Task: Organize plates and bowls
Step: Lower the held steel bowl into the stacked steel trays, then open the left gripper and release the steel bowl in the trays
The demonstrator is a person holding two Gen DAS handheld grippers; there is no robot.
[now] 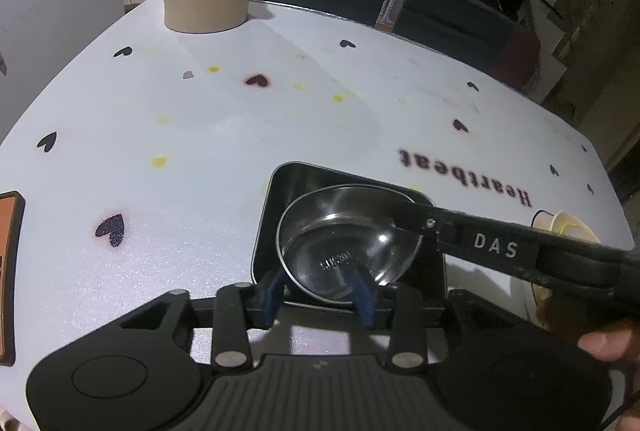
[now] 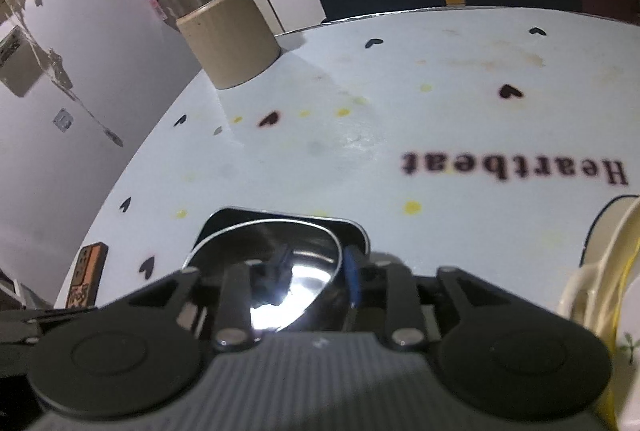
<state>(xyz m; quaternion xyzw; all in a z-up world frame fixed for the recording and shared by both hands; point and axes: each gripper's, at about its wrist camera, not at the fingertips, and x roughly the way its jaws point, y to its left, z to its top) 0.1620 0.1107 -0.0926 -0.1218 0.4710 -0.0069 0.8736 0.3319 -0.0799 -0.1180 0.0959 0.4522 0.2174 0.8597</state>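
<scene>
A round steel bowl point(image 1: 348, 243) sits tilted inside a black square tray point(image 1: 434, 271).

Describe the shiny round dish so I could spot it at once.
On the white tablecloth, find the upside-down word "Heartbeat". Just nearer sits a dark square tray, and the steel bowl rests inside it: the only round, mirror-bright thing there.

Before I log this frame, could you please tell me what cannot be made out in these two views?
- Left wrist view: the stamped mark inside the steel bowl is too blurred to read.
- Left wrist view: the near edge of the black square tray is hidden by the left gripper.
- Right wrist view: the cream dishes are cut off by the right edge.
- Right wrist view: glare and the right gripper hide the bowl's bottom.
</scene>
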